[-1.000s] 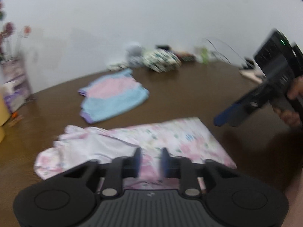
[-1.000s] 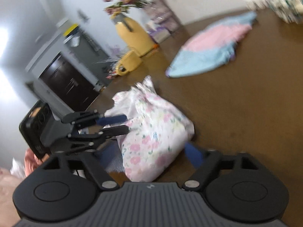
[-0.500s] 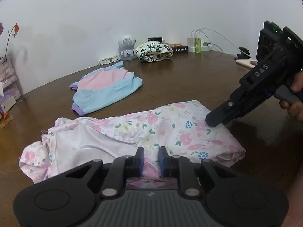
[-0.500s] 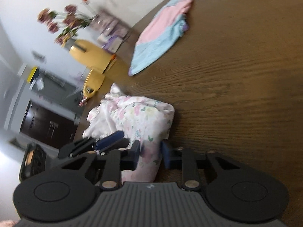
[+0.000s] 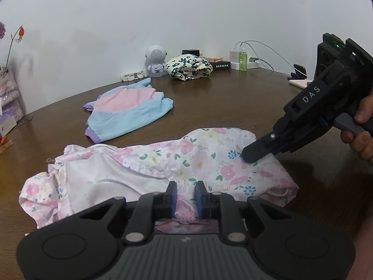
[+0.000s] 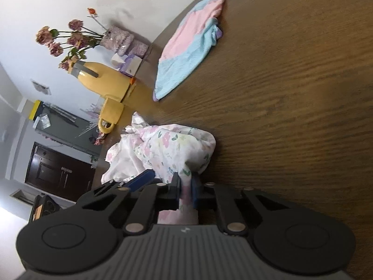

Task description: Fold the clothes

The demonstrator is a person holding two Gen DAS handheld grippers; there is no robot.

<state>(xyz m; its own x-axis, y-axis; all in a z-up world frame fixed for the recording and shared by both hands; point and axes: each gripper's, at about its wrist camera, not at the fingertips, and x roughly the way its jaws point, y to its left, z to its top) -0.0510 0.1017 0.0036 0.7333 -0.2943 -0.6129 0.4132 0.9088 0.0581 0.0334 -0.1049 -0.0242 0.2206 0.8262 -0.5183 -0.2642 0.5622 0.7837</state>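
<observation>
A floral pink-and-white garment [image 5: 186,161] lies crumpled on the brown table [image 5: 233,107]. My left gripper [image 5: 185,194] is shut on its near edge. My right gripper [image 5: 250,155] comes in from the right and pinches the garment's right end. In the right wrist view the right gripper [image 6: 185,187] is shut on a fold of the same garment [image 6: 172,149], and the left gripper [image 6: 139,180] shows beside it at the left. A folded pink and blue garment [image 5: 126,109] lies farther back; it also shows in the right wrist view [image 6: 188,51].
A folded cream floral garment [image 5: 188,66], a small robot-shaped speaker [image 5: 155,60], a green bottle [image 5: 243,57] and chargers stand along the back wall. A yellow kettle [image 6: 102,81], a yellow cup [image 6: 109,116] and a vase of flowers [image 6: 70,37] stand at the table's left end.
My right gripper has closed on the garment's right end after being open a second ago. My left gripper stays shut on the near edge. The right wrist view has tilted further.
</observation>
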